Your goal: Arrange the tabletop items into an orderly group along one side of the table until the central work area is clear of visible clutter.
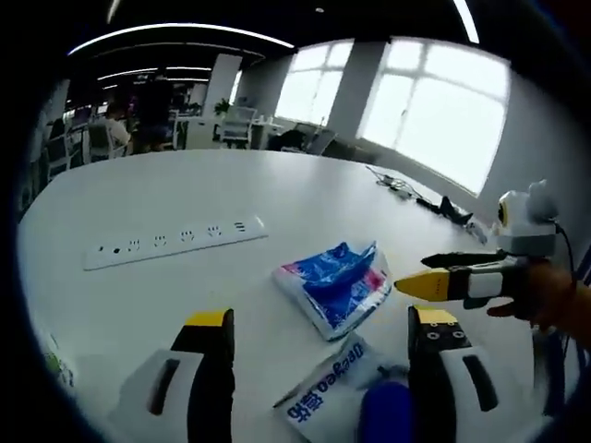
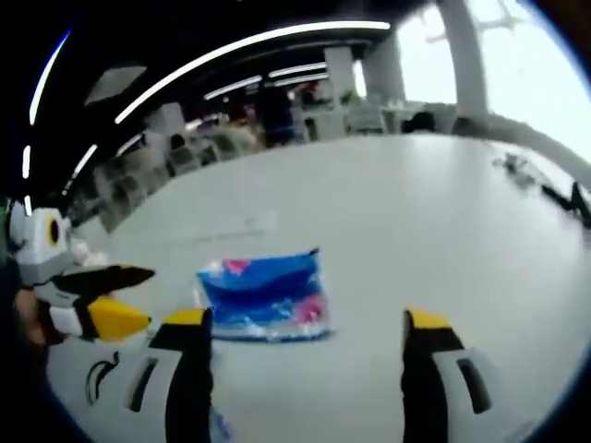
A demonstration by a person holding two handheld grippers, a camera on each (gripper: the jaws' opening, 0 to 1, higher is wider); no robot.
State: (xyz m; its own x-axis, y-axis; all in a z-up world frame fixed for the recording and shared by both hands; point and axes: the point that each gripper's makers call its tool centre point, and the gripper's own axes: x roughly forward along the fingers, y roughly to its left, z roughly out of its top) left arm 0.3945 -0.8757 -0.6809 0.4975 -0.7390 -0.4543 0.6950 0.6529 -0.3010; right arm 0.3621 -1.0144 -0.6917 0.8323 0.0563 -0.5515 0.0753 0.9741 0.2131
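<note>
Blue tissue pack (image 1: 334, 286) between open tongs (image 2: 305, 332)

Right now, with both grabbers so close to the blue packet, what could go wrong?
1. The blue packet looks thin and crinkly and lies flat on the table, so the open right gripper might just push it along instead of pinching it.
2. The left gripper and right gripper point at the same spot, so they might bump.
3. The white packet lies between the left gripper's jaws; moving forward may drag it into the blue one.
</note>
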